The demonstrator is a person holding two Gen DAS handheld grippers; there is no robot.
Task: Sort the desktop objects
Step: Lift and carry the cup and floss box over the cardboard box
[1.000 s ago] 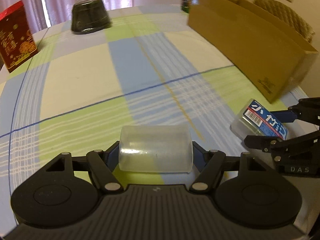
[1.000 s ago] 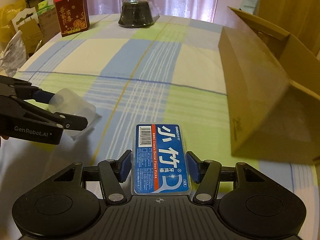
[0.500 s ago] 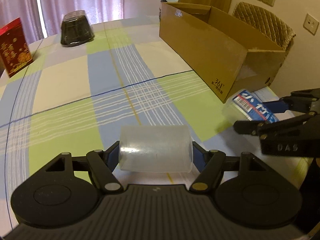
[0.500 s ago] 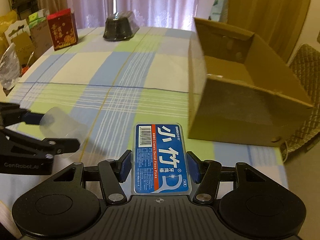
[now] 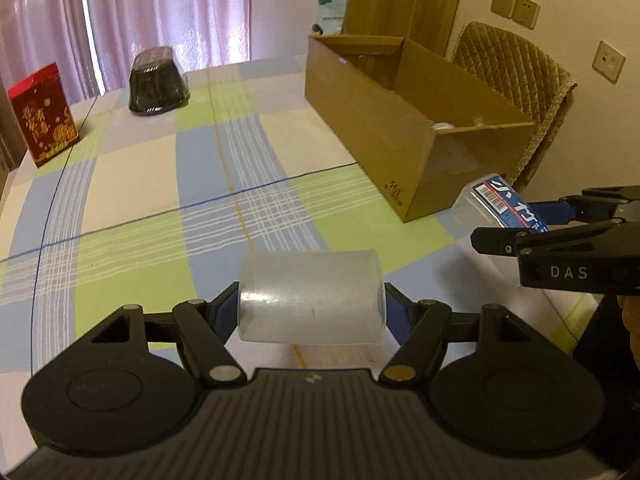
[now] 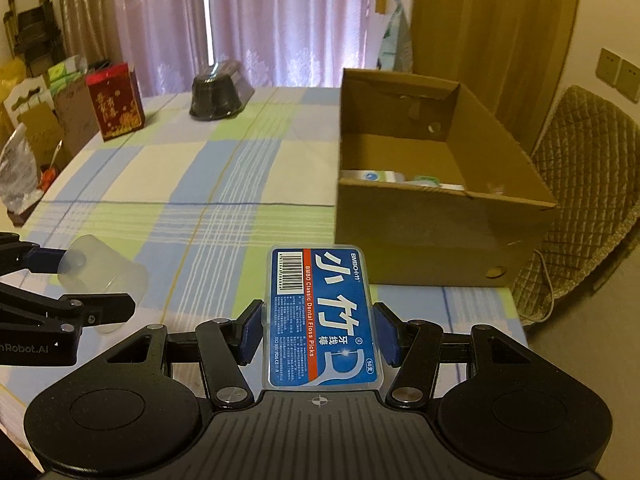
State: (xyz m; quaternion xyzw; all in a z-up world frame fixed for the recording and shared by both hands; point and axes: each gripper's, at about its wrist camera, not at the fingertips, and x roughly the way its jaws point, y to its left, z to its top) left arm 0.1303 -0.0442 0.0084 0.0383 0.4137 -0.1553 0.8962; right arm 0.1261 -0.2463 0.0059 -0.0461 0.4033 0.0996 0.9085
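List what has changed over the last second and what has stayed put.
Both grippers rose from low over the table and swung toward the cardboard box, so its open inside now shows. The left gripper keeps the clear cup clamped, the right gripper the floss box. Nothing was released. The red bag and black container have not moved.

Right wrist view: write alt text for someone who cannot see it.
The right gripper holds a blue dental floss pick box between its fingers, above a checked tablecloth. An open cardboard box stands ahead to the right; the left gripper holds a clear plastic cup at left.
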